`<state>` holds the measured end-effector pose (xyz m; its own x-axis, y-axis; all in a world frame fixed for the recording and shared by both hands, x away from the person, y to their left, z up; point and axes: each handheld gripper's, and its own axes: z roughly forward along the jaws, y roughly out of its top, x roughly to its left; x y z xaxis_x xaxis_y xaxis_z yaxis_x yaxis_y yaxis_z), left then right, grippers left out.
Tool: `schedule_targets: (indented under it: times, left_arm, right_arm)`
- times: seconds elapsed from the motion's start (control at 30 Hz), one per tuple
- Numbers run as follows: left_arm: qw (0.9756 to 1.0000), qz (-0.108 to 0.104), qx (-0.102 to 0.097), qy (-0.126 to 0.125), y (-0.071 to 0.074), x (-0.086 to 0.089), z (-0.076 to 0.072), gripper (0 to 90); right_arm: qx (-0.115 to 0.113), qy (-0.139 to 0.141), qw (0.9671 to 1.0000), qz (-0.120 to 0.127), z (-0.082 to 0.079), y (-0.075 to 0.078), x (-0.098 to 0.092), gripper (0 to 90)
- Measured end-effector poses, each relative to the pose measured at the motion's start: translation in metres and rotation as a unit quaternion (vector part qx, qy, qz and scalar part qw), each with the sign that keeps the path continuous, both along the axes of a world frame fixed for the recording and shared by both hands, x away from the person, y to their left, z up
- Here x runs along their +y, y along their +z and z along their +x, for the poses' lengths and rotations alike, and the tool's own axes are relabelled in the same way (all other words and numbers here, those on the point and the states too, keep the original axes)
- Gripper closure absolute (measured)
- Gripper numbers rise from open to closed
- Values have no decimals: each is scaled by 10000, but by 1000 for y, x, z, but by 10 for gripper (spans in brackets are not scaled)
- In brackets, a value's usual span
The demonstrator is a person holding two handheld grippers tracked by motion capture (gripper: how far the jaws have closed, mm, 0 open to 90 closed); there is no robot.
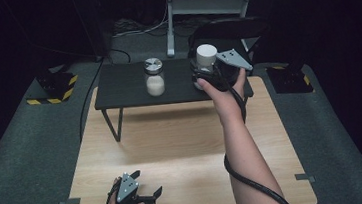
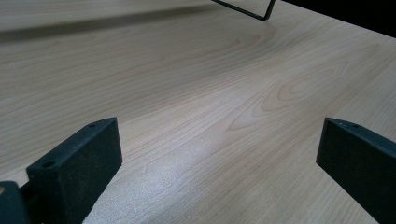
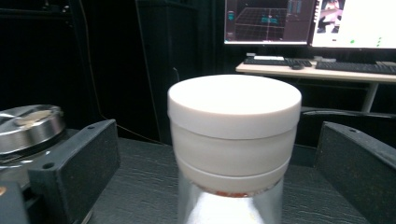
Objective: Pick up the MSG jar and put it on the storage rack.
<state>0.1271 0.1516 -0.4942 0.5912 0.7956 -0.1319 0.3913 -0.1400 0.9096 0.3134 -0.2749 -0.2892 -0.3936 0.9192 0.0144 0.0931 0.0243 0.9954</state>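
A jar with a white lid stands on the right part of a low black shelf at the back of the wooden table. My right gripper is open around it, one jaw on each side with a gap to the jar. Left of it on the shelf stands a glass jar with a silver lid, white powder inside. My left gripper rests open on the table's near left edge, nothing between its jaws.
The shelf stands on thin black metal legs. Behind the table are a white desk frame, a dark chair, and yellow-black floor weights. A desk with monitors and keyboards shows beyond the jar.
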Motion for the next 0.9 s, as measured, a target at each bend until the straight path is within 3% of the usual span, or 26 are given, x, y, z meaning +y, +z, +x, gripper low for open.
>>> schedule_targets:
  times: [0.3, 0.9]
  left_arm:
    - [10000, 4, 19, -24, 0, 0, 1, 3]
    - [9999, 150, -8, -25, 3, -4, 0, 3]
  right_arm:
    - [-133, 145, 9998, 58, -19, -3, -7, 0]
    - [-351, 494, 9981, 52, -73, -23, -45, 1]
